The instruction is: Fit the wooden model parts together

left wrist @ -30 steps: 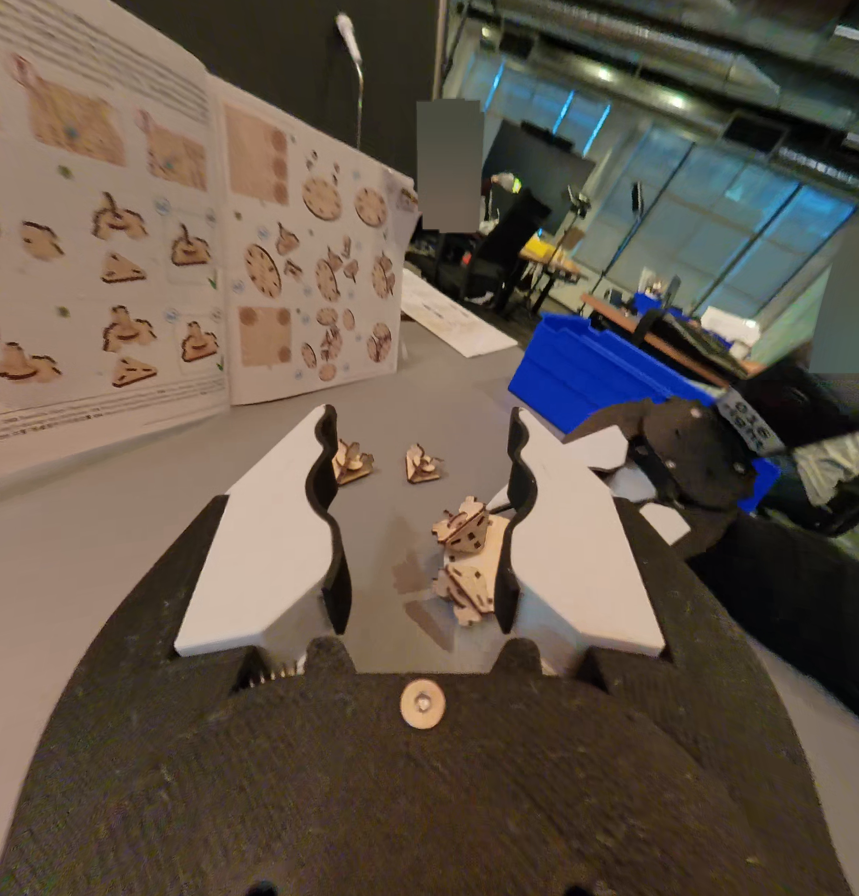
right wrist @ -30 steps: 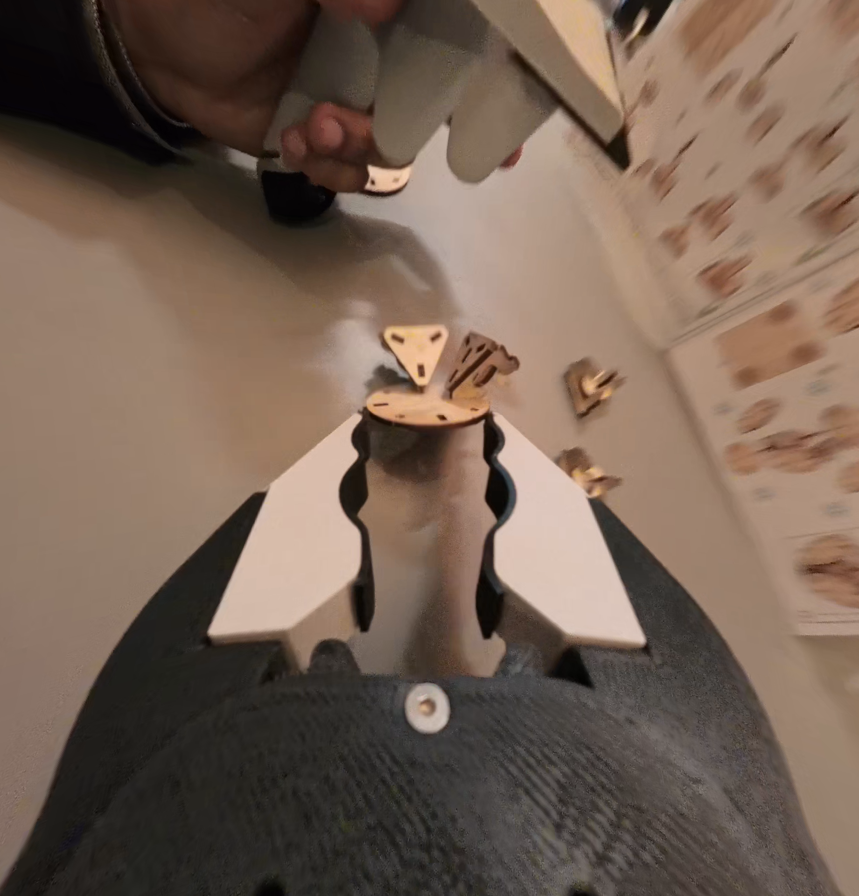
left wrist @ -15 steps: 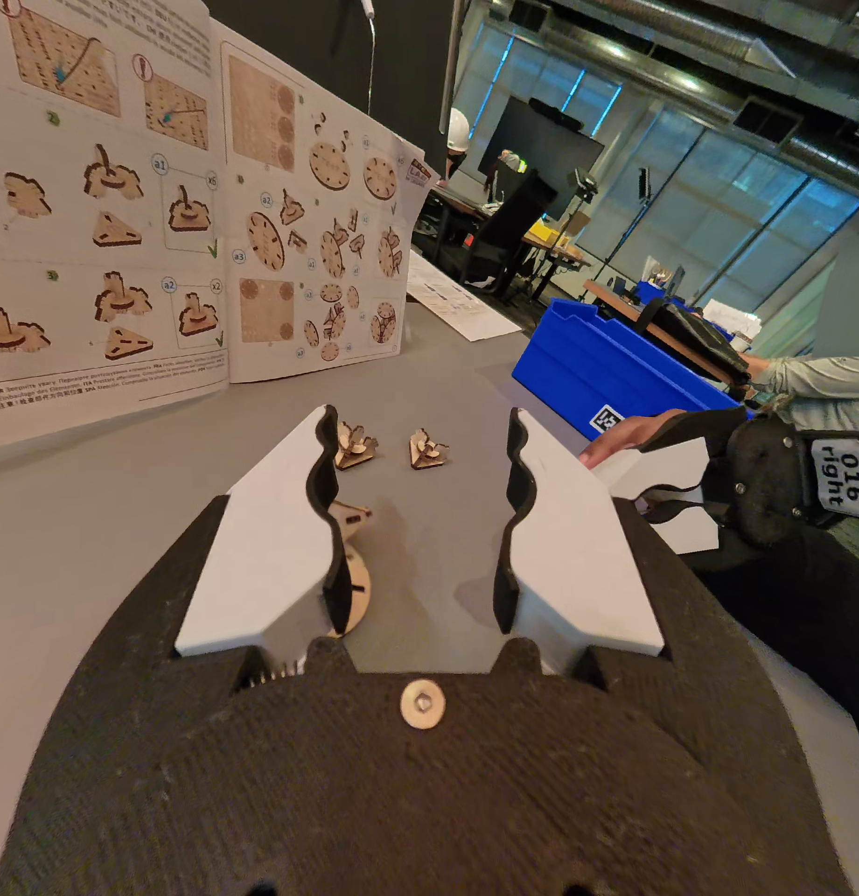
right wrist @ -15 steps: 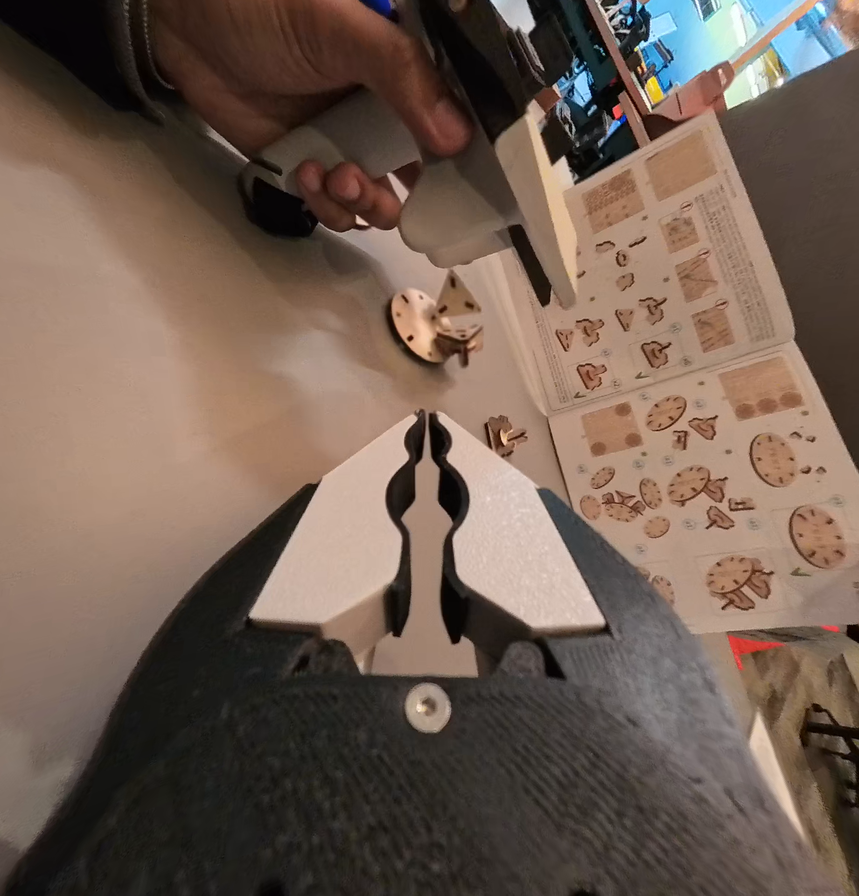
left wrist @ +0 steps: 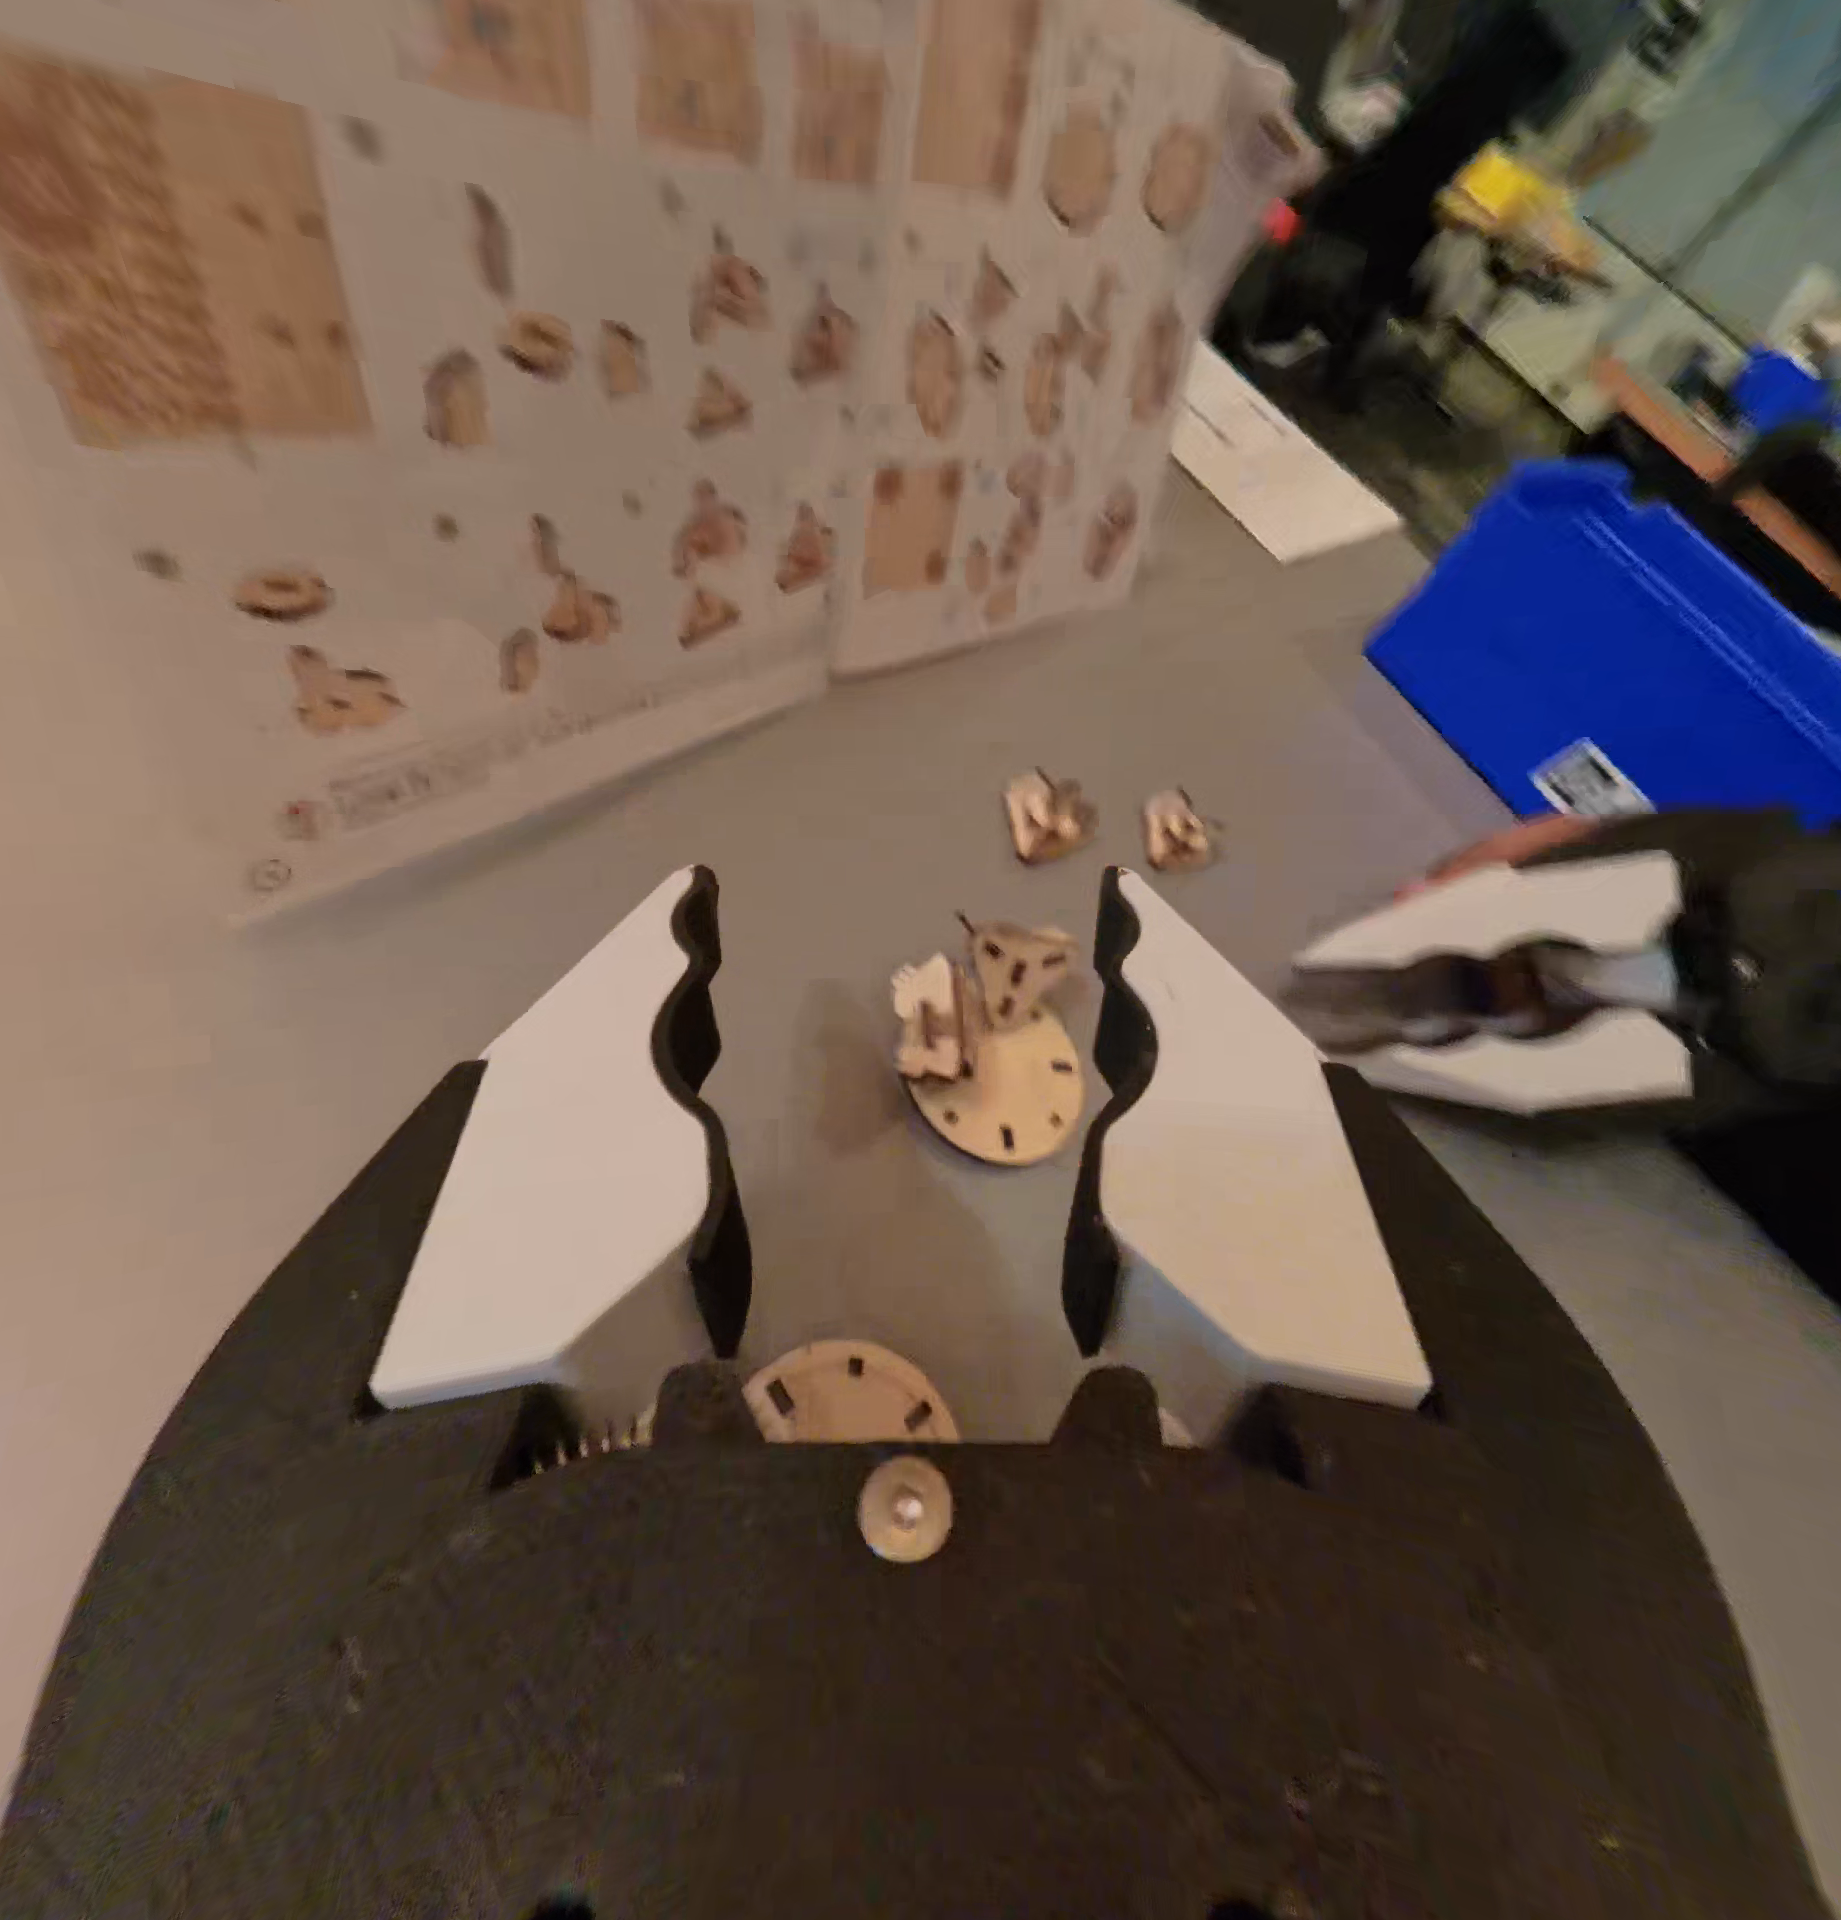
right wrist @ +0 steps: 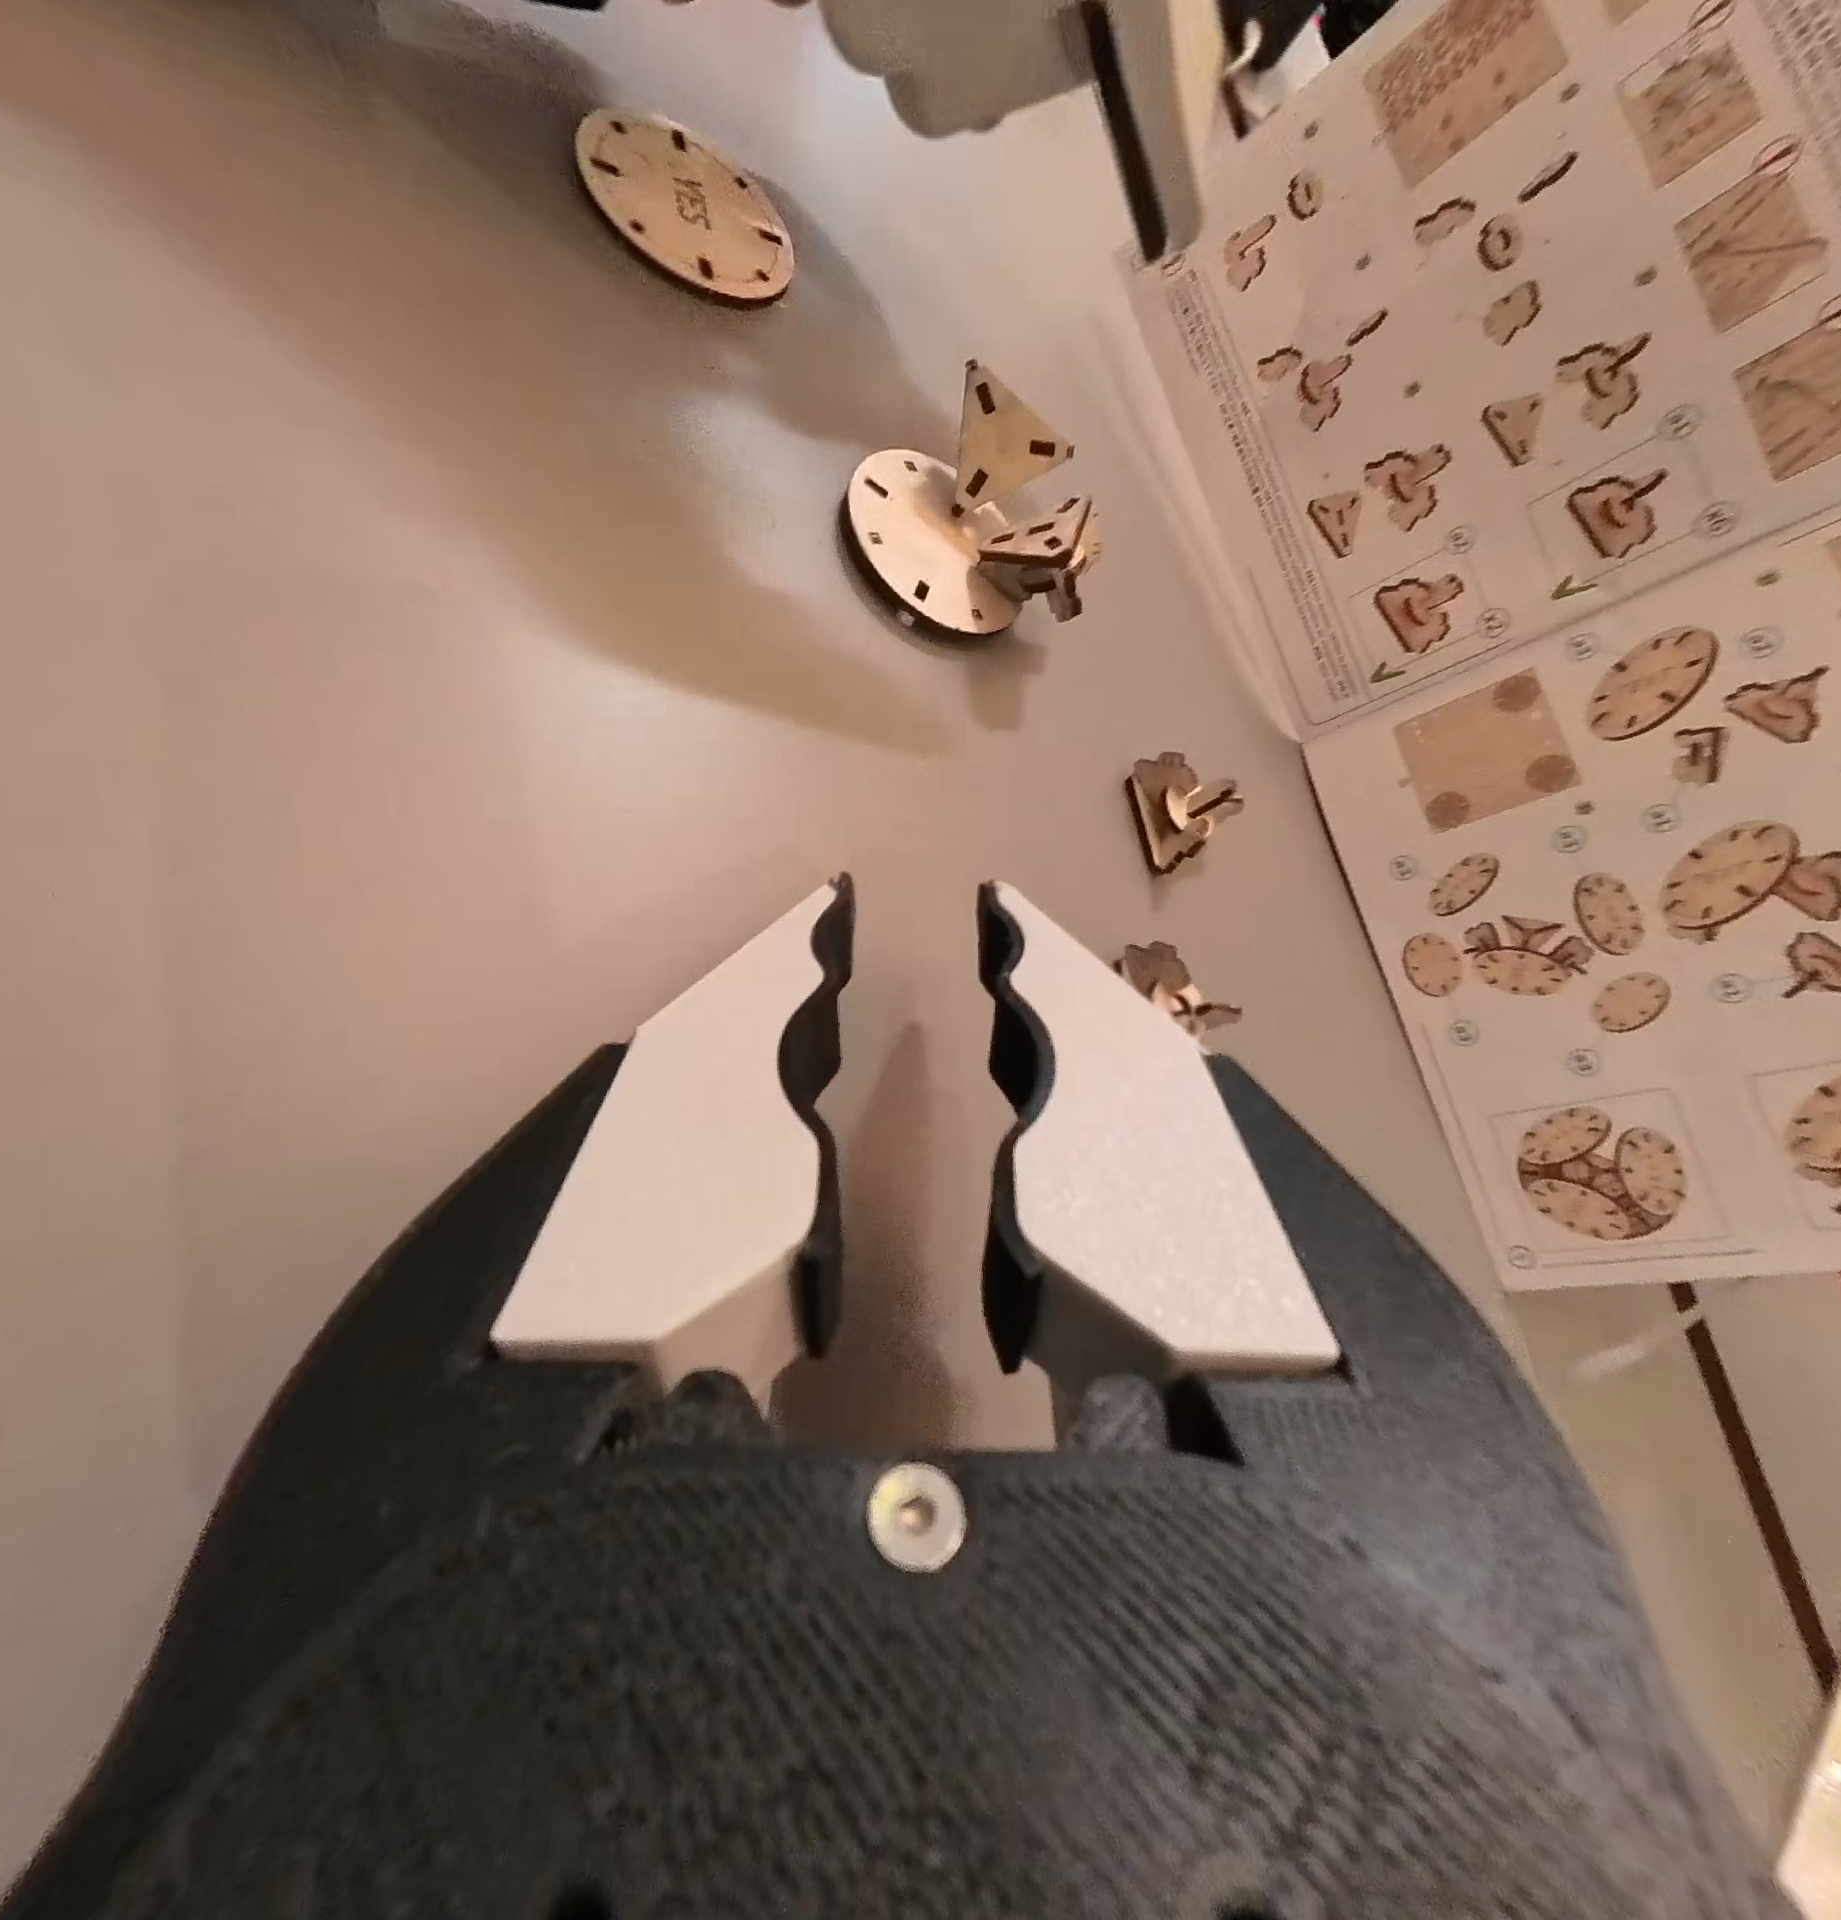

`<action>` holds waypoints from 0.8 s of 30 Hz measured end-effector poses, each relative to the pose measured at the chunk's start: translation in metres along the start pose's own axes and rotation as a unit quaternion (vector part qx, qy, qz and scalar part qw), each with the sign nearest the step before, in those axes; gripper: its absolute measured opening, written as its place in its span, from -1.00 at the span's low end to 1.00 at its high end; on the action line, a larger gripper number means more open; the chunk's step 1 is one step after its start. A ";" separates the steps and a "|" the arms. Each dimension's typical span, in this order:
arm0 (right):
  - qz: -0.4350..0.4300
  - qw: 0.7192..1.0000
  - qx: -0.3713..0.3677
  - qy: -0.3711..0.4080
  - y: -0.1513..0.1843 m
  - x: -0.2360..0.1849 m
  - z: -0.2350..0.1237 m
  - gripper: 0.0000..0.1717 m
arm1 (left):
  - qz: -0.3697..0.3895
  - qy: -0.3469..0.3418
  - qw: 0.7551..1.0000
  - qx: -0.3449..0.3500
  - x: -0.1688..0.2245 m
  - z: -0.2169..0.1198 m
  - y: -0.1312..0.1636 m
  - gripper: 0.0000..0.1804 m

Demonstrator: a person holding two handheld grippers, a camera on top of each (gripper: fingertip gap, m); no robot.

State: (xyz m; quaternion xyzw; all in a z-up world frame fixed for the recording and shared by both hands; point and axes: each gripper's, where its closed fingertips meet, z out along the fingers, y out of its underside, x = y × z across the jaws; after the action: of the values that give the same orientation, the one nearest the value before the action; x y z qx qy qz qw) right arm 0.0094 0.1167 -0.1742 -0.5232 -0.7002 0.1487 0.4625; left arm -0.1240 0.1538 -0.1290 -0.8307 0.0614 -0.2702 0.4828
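Bare worktop [right wrist: 376, 831] is left open leftward of the wooden disc assembly [right wrist: 937, 540]; rightward, passage is blocked by the instruction booklet [right wrist: 1518, 623].

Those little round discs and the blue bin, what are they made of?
The discs look like thin, unpainted plywood: pale tan faces, dark burnt-looking edges and slots, probably laser-cut. The blue bin looks like moulded plastic: even saturated colour, smooth, slightly glossy walls.
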 end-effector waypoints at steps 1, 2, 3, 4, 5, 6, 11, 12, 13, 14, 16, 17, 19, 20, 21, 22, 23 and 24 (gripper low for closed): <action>0.006 1.000 0.000 -0.005 0.001 -0.001 0.001 -0.74 | 0.006 0.030 0.999 -0.023 0.008 0.002 0.008 -0.14; 0.011 1.000 0.001 -0.009 0.001 -0.002 0.001 -0.73 | 0.011 0.055 0.997 -0.046 0.015 0.003 0.016 -0.09; 0.013 1.000 -0.001 -0.011 0.002 -0.002 0.002 -0.73 | 0.016 0.072 0.995 -0.063 0.021 0.004 0.022 -0.06; 0.013 1.000 -0.003 -0.011 0.002 -0.002 0.002 -0.73 | 0.025 0.082 0.993 -0.075 0.025 0.004 0.027 -0.04; 0.012 1.000 -0.003 -0.012 0.002 -0.002 0.002 -0.73 | 0.033 0.090 0.992 -0.085 0.028 0.004 0.031 -0.03; 0.011 1.000 -0.004 -0.012 0.003 -0.003 0.002 -0.73 | 0.040 0.095 0.990 -0.095 0.031 0.005 0.035 -0.02; 0.004 1.000 -0.006 -0.013 0.003 -0.005 0.003 -0.77 | 0.048 0.095 0.986 -0.129 0.037 0.011 0.049 -0.04; 0.005 1.000 -0.006 -0.013 0.003 -0.005 0.003 -0.77 | 0.048 0.085 0.986 -0.132 0.034 0.013 0.051 -0.08; 0.005 1.000 -0.007 -0.013 0.003 -0.005 0.003 -0.77 | 0.048 0.074 0.987 -0.133 0.031 0.015 0.052 -0.12; 0.005 1.000 -0.006 -0.013 0.003 -0.005 0.003 -0.77 | 0.047 0.066 0.988 -0.134 0.028 0.016 0.052 -0.15; 0.005 1.000 -0.007 -0.014 0.003 -0.005 0.003 -0.78 | 0.038 0.060 0.988 -0.134 0.025 0.019 0.053 -0.19; 0.005 1.000 -0.007 -0.014 0.003 -0.005 0.003 -0.78 | 0.034 0.058 0.989 -0.135 0.024 0.019 0.054 -0.20; 0.004 1.000 -0.007 -0.014 0.003 -0.005 0.003 -0.78 | 0.035 0.042 0.989 -0.141 0.019 0.021 0.057 -0.15; 0.004 1.000 -0.007 -0.014 0.003 -0.005 0.003 -0.79 | 0.044 0.034 0.988 -0.143 0.017 0.021 0.057 -0.11; 0.003 1.000 -0.008 -0.014 0.003 -0.006 0.003 -0.79 | 0.055 0.030 0.988 -0.143 0.017 0.021 0.057 -0.08; 0.001 1.000 -0.008 -0.013 0.003 -0.006 0.003 -0.80 | 0.069 0.023 0.987 -0.143 0.017 0.021 0.057 -0.07; -0.001 1.000 -0.007 -0.013 0.002 -0.006 0.003 -0.81 | 0.085 0.014 0.986 -0.143 0.017 0.021 0.056 -0.05; -0.003 1.000 -0.008 -0.013 0.002 -0.006 0.003 -0.82 | 0.101 0.009 0.984 -0.145 0.019 0.021 0.057 -0.05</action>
State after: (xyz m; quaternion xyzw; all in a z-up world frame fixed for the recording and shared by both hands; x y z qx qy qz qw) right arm 0.0083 0.1131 -0.1806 -0.5229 -0.7085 0.1487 0.4500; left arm -0.0885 0.1335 -0.1773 -0.8790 0.1880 -0.2156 0.3814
